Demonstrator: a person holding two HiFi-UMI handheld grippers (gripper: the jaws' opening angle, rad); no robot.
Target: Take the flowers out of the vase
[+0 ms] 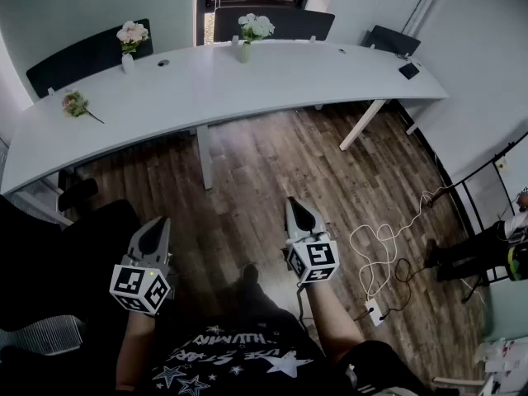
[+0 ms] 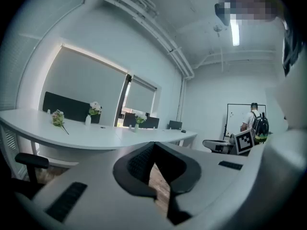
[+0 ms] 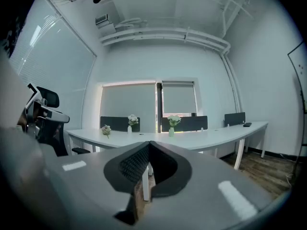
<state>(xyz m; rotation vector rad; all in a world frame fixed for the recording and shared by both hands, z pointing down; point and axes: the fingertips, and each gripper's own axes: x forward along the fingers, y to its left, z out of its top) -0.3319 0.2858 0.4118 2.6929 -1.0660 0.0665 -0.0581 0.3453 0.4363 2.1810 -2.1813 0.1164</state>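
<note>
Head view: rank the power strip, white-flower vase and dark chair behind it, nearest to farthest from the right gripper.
1. Power strip, on the floor, right of the right gripper.
2. White-flower vase, on the table ahead.
3. Dark chair, behind the table.

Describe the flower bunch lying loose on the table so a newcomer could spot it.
Find the long white curved table and go to its left end in the head view. A small pink bunch lies flat there, its stem on the tabletop. The pink flowers and the white flowers further along both stand upright in vases; this one has none.
</note>
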